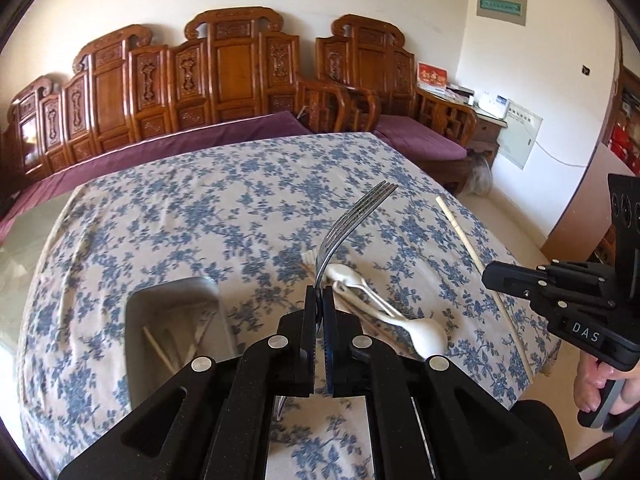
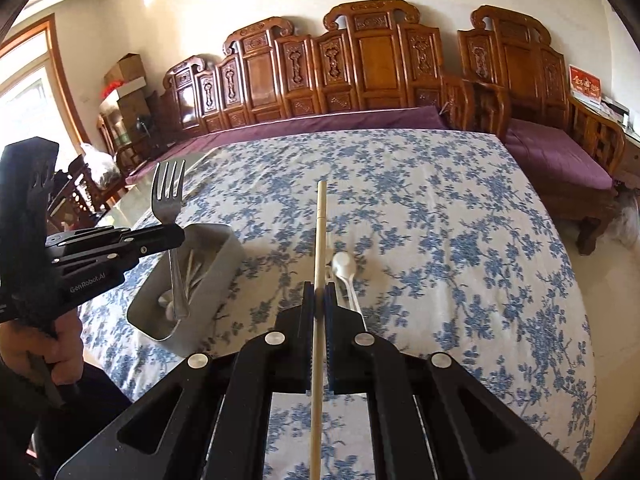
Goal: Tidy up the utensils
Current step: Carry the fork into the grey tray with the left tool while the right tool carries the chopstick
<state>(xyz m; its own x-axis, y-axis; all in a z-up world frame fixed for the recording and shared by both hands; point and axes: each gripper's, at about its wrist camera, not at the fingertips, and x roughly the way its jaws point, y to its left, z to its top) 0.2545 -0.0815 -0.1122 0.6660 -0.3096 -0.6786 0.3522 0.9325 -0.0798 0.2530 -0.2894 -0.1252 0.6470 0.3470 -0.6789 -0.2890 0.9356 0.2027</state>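
Observation:
My left gripper (image 1: 319, 300) is shut on a metal fork (image 1: 352, 220), tines up and away, lifted above the table; the same fork (image 2: 168, 200) shows at the left of the right wrist view, hanging over the grey utensil bin (image 2: 216, 276). My right gripper (image 2: 319, 300) is shut on a pale wooden chopstick (image 2: 321, 220) that points straight ahead; from the left wrist this chopstick (image 1: 464, 236) slants at the right. Two white plastic spoons (image 1: 420, 336) and another chopstick lie on the cloth beneath the fork. The grey bin (image 1: 176, 300) holds chopsticks and a white spoon.
The table wears a blue-flowered white cloth (image 2: 440, 220). Carved wooden benches with purple cushions (image 1: 180, 148) line the far side. A person's hand (image 1: 600, 384) grips the right tool's handle. Bare glass tabletop (image 1: 16, 248) shows at the left edge.

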